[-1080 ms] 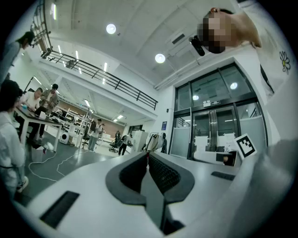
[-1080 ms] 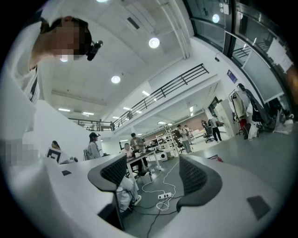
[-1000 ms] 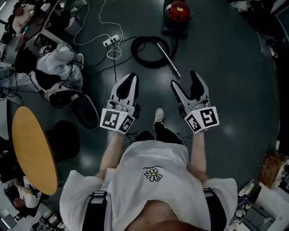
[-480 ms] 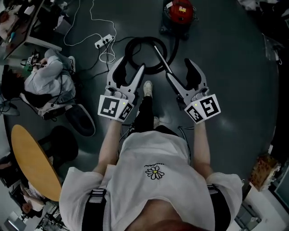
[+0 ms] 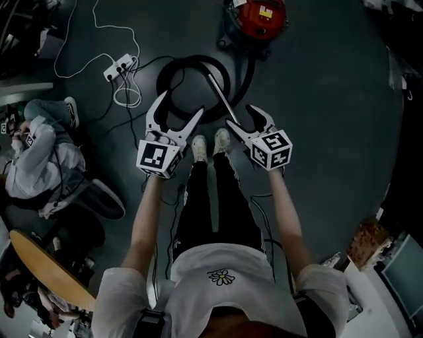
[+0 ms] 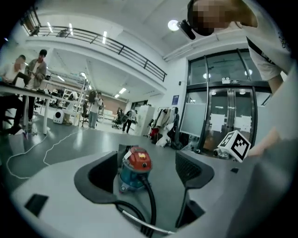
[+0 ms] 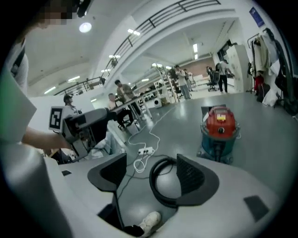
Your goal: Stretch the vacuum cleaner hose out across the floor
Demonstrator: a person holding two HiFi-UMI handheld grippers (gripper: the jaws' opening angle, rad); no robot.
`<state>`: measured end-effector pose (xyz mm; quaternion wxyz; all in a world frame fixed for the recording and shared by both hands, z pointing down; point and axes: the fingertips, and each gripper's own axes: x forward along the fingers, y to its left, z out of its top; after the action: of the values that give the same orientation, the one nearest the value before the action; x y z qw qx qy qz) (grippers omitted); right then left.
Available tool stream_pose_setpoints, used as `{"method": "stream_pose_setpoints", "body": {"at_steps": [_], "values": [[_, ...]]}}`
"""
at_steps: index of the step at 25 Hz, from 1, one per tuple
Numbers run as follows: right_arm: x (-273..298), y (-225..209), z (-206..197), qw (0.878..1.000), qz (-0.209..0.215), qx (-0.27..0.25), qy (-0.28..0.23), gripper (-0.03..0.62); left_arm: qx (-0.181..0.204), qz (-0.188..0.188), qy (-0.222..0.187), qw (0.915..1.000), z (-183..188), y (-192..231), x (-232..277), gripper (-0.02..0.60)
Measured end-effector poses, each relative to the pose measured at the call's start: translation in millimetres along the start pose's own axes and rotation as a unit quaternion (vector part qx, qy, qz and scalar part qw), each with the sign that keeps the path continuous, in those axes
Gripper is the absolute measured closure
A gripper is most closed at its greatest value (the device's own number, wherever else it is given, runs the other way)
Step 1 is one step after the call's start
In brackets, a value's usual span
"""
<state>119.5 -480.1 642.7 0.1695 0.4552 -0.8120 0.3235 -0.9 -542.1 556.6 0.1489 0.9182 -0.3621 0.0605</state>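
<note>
A red and teal vacuum cleaner stands at the top of the head view. Its black hose lies coiled in a ring on the dark floor, with the metal wand slanting across it. My left gripper hovers over the coil's near edge; its jaws are opening and nothing is between them. To the right, at the wand's near end, my right gripper is open and empty. The left gripper view looks past the left gripper at the vacuum and hose. The right gripper faces the coil.
A power strip with a white cable lies left of the coil. A person sits on the floor at left, near a round wooden table. My shoes stand just behind the grippers. Boxes sit at lower right.
The person has stepped toward the vacuum, so the coil and wand now lie right under the grippers. The left jaws have spread from nearly shut to wide.
</note>
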Motion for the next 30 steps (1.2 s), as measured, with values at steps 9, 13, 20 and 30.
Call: {"method": "stream_pose_setpoints", "body": {"at_steps": [9,13,20,30], "values": [[237,-186,-223,0.977,-0.002,0.029,0.211,0.249,-0.036,-0.009,0.134,0.9903,-296,78,149,0.21],[285,-246,-306,0.954,-0.024,0.042,0.295,0.249,-0.067,-0.001,0.141,0.9877,-373,104,185,0.21],[337,-279,-391,0.913,-0.032,-0.004,0.406,0.249,-0.091,0.018,0.147,0.9847,-445,143,194,0.21],[367,-305,-435,0.862,-0.102,-0.027,0.495,0.41,-0.082,0.024,0.16,0.9833,-478,169,179,0.21]]}}
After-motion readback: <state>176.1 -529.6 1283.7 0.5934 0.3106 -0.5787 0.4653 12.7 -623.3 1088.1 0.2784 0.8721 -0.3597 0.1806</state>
